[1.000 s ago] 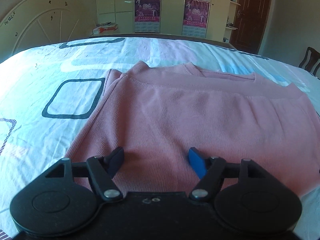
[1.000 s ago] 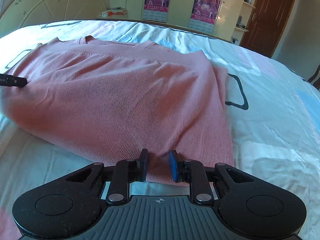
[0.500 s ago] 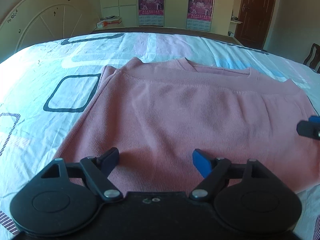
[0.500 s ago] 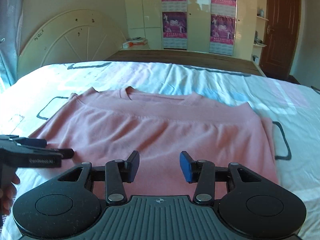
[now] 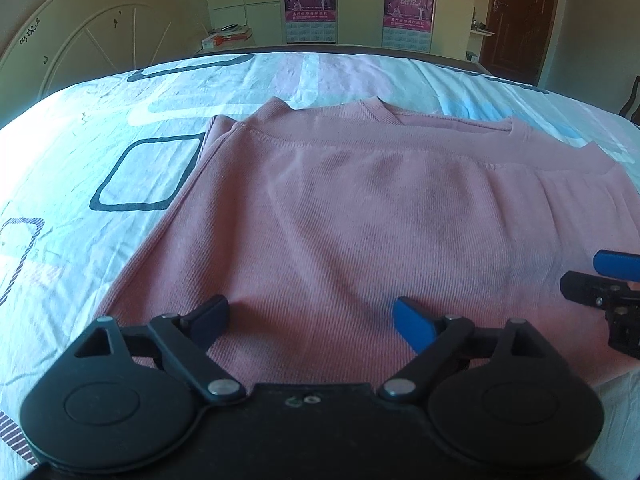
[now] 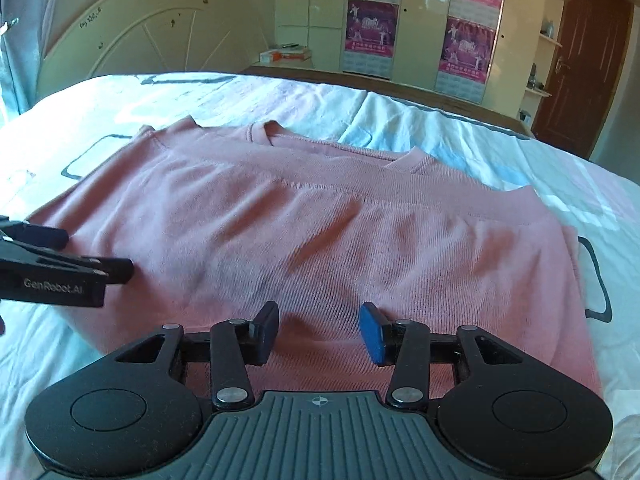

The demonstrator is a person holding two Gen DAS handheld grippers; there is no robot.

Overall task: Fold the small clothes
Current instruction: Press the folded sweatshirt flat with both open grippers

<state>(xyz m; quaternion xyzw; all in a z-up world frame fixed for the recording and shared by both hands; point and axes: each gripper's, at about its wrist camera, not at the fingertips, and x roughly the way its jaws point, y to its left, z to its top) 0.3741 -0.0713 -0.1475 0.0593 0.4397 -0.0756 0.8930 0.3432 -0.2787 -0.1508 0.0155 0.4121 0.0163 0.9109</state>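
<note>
Left gripper (image 5: pixel 310 316) at seven o'clock and right gripper (image 6: pixel 318 328) at five hang spread over the near edge of the pink sweater (image 5: pixel 380 216) – already halved on the bed (image 5: pixel 120 128) – seemingly between folds, needing a fresh pinch.

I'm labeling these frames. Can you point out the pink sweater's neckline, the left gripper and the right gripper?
pink sweater (image 5: pixel 436 118): left wrist view, neckline edge.
left gripper (image 5: pixel 310 318): left wrist view, midway between open fingertips.
right gripper (image 6: pixel 319 332): right wrist view, midway between open fingertips.
</note>
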